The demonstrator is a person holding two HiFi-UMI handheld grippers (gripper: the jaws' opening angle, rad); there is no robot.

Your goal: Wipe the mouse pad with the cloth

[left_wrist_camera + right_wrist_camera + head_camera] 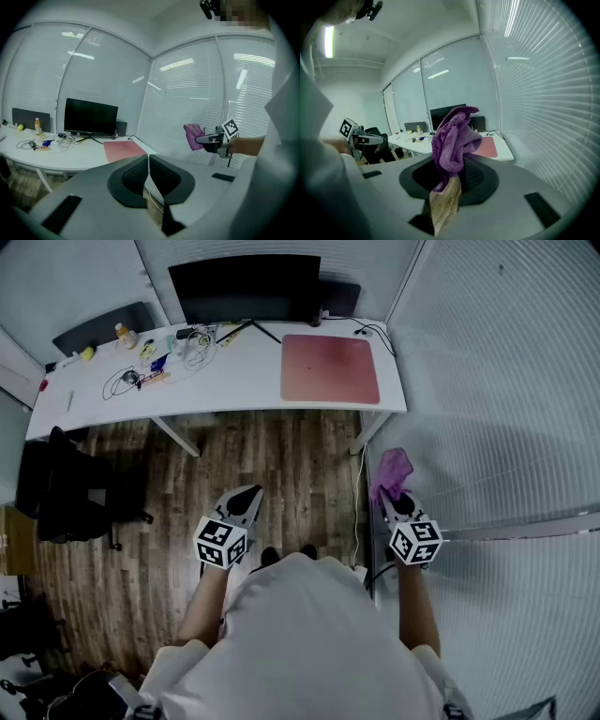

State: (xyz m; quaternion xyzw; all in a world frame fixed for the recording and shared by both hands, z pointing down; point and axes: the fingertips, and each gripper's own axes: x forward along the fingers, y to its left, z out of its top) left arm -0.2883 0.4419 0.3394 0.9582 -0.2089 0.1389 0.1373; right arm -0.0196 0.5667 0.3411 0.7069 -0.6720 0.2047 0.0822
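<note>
- The right gripper [449,176] is clamping a purple cloth [453,138], which is bunching up above the jaws. In the head view the cloth is covering the jaw tips.
- The left gripper [148,169] is holding its jaws pressed together, with nothing between them.
- The pink mouse pad [330,368] is lying at the right end of the white desk [234,385], well apart from both grippers. In the right gripper view the cloth is hiding part of it.
- A dark monitor [246,287] is standing behind the pad, to its left.
- Cables and small clutter [150,362] are lying on the desk's left half, too small to identify.
- The person's white shirt [309,643] is blocking the floor below the grippers.
</note>
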